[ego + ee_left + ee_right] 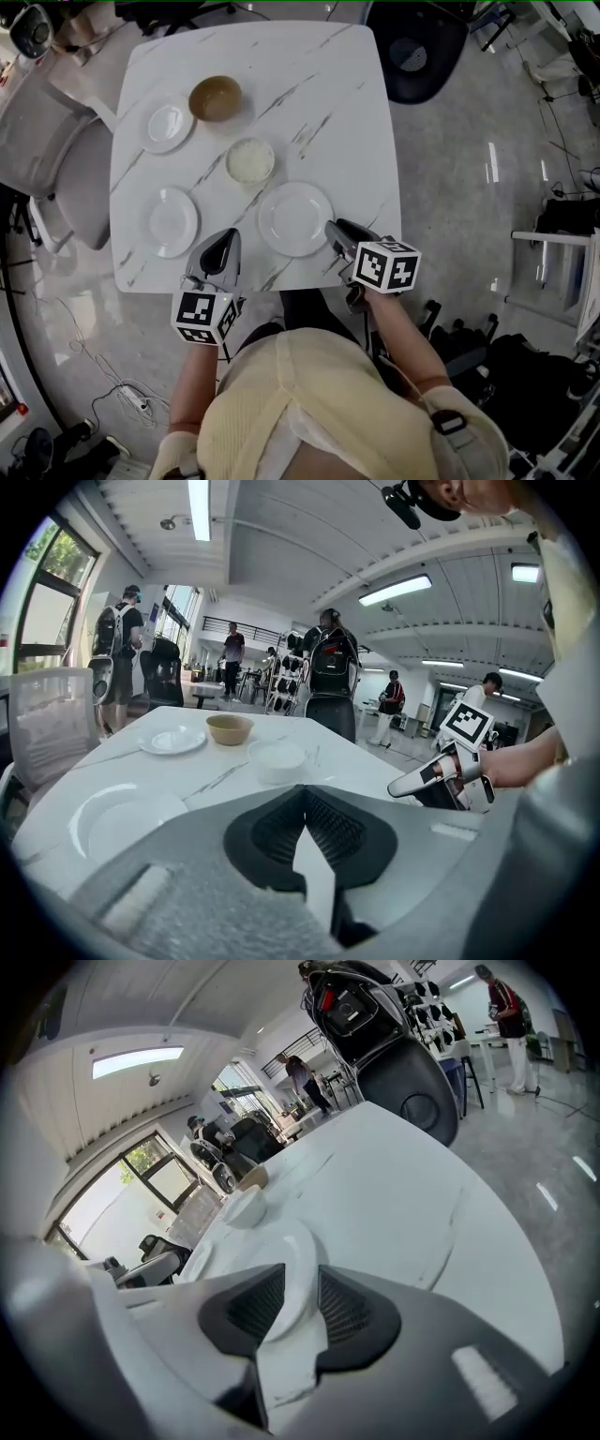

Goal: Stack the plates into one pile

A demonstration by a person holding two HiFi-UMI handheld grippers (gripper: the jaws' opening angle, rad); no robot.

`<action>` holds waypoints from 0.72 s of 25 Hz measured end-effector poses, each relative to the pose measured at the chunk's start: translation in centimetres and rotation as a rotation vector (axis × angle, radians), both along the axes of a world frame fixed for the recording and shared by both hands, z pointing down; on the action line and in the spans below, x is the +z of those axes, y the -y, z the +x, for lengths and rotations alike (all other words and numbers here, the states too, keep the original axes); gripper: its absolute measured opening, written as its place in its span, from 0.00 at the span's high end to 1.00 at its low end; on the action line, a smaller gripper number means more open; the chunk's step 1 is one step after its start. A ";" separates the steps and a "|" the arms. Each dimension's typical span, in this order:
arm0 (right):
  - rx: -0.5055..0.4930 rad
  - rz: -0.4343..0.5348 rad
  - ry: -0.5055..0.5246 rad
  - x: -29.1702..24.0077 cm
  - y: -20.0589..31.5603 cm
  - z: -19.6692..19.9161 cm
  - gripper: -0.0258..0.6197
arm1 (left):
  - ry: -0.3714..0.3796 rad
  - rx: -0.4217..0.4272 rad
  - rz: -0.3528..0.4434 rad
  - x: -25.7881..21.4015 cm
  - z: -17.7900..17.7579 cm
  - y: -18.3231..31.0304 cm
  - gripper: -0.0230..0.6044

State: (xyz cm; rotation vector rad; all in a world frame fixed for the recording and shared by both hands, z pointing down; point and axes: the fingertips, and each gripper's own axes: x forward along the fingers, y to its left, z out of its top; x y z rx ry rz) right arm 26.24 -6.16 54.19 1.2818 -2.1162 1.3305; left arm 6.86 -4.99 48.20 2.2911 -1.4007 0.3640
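**A:** Start nearest us. What are the tools doing?

**B:** The left gripper [223, 246] is closed tight on nothing. It sits over the near edge of the table [366, 141], between the two near plates. The right gripper [337, 231] stands wide open and holds nothing. The right rim of the large plate [295, 218] shows in its gap, with the pads off it.

**A:** And the plates?

**B:** The large plate is near, right of centre. The near small plate [173, 221] lies to its left, well apart. Farther on is a white bowl [250, 159], mid-table. The far small plate [167, 125] sits far left, just beside a tan bowl [216, 98].

**A:** How will they handle?

**B:** They look like glazed ceramic, so I'd judge them stiff, slick and likely to chip if dropped. Each lies flat on the top, so only the raised rim offers a hold. I'd pinch the rim well in, keep the plate level and set it down softly. The large one probably belongs at the bottom.
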 end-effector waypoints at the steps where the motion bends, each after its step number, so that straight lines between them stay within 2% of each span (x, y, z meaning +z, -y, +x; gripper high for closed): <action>1: -0.001 -0.009 0.002 0.2 0.1 -0.1 0.78 | -0.001 -0.001 -0.004 0.1 0.1 0.1 0.96; 11: -0.007 -0.055 0.004 1.2 0.7 -0.7 0.79 | -0.005 -0.007 -0.022 0.8 0.1 1.1 0.96; 18: 0.009 -0.048 -0.085 1.6 0.8 -0.6 0.81 | -0.005 -0.023 -0.022 0.7 -0.3 1.7 0.96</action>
